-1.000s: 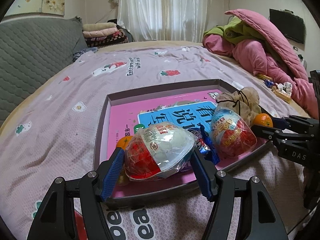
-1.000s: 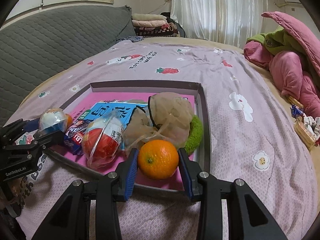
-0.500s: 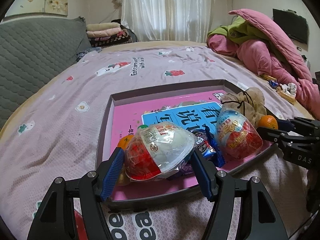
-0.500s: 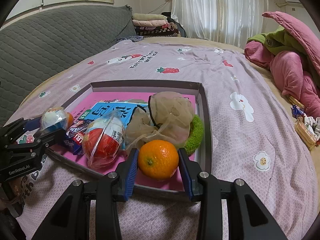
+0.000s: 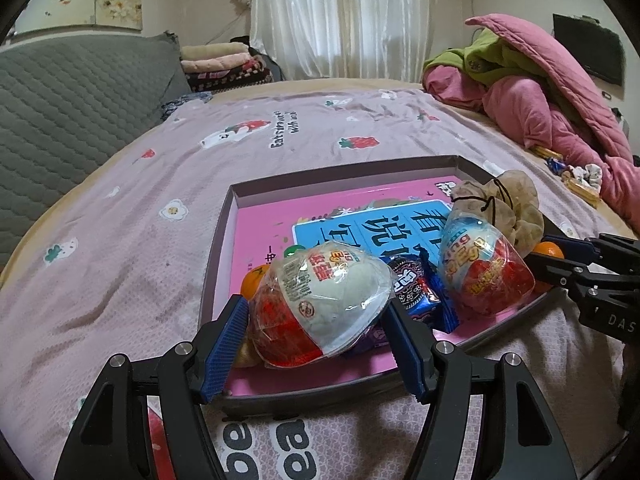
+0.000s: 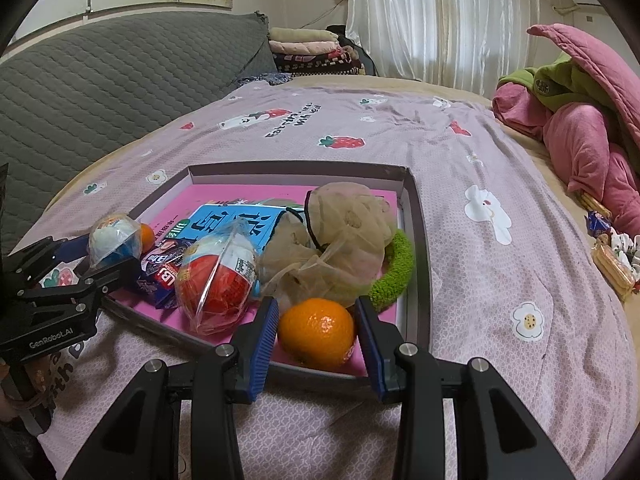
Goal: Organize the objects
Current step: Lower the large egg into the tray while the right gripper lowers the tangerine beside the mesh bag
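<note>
Blue ribbed pads of the left gripper (image 5: 316,340) sit on either side of a wrapped toy egg (image 5: 320,308) at the near edge of the shallow tray (image 5: 340,170) in the left wrist view; both pads look to be touching the crinkly film, so the egg reads as held, low over the pink book. A second egg (image 5: 484,268) and a blue snack packet (image 5: 416,292) lie just to its right.

From the right wrist view, the right gripper (image 6: 316,330) is closed narrowly on a mandarin (image 6: 317,333) at the tray's near right corner, just in front of a beige mesh pouch (image 6: 340,236) and green scrunchie (image 6: 396,264).

Judged as placing: both items seem already inside the tray. To do it well, let each rest flat before easing the pads apart, since egg and fruit will roll; withdraw straight back over the rim without snagging film or mesh.
</note>
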### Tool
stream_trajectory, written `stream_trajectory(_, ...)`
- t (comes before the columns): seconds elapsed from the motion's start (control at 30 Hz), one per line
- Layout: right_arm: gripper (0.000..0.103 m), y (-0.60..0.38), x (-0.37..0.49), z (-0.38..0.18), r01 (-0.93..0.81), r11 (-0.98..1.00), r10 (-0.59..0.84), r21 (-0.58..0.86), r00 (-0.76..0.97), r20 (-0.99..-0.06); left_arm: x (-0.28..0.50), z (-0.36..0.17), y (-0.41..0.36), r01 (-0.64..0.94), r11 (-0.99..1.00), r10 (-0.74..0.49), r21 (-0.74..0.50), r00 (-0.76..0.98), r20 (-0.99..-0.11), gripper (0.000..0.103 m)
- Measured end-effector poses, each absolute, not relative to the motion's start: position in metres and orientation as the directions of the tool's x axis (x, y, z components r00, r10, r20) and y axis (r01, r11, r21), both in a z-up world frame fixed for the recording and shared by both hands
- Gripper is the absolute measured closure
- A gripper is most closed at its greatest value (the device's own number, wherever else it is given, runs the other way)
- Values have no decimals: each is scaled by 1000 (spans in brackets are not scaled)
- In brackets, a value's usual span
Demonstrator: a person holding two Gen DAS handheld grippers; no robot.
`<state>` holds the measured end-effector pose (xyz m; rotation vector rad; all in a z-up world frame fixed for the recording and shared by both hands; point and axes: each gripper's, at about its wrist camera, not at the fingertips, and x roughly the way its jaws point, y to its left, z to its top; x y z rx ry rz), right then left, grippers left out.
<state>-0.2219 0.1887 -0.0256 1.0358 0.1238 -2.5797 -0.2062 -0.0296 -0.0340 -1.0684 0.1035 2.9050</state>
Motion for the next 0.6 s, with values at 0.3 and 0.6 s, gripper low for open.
stream_trajectory(0.3,63,190,-219,-24,358,-932,-299,58,-667,-683,-206,-34,-33,-49,-998,8,45,-761,-649,33)
stream_trajectory(0.6,62,192,-218,-24,356,-932,-302,66,-665,-683,-209,-36,-35,-35,-998,-4,48,-761,-649,32)
